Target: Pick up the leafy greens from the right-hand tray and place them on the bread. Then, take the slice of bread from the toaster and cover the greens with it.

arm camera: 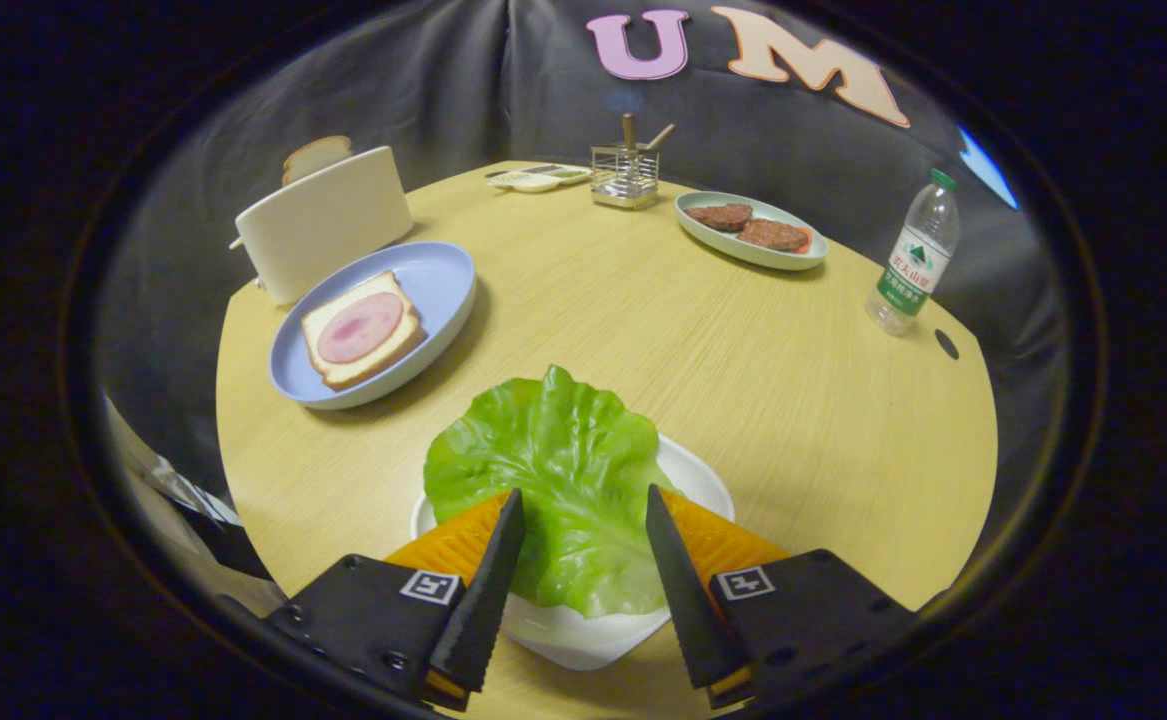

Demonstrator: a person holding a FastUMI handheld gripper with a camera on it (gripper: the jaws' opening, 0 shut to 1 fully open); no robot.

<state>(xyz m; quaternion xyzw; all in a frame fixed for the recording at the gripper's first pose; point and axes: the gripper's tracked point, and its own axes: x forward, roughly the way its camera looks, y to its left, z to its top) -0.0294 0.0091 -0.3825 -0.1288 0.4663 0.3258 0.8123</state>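
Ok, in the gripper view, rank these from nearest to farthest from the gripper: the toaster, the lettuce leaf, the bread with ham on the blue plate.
The gripper is open.
1. Lettuce leaf: between the fingers, on the white tray.
2. Bread with ham: beyond the fingers to the left, on the blue plate.
3. Toaster: behind that plate, a bread slice in its slot.

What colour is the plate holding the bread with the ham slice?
Pale blue plate, beside the toaster in the gripper view; the gripper is open over the lettuce.

Bright green leafy greens (553,480), white tray (593,630), pale blue plate (443,275), cream toaster (323,225), wood-grain table (743,370)
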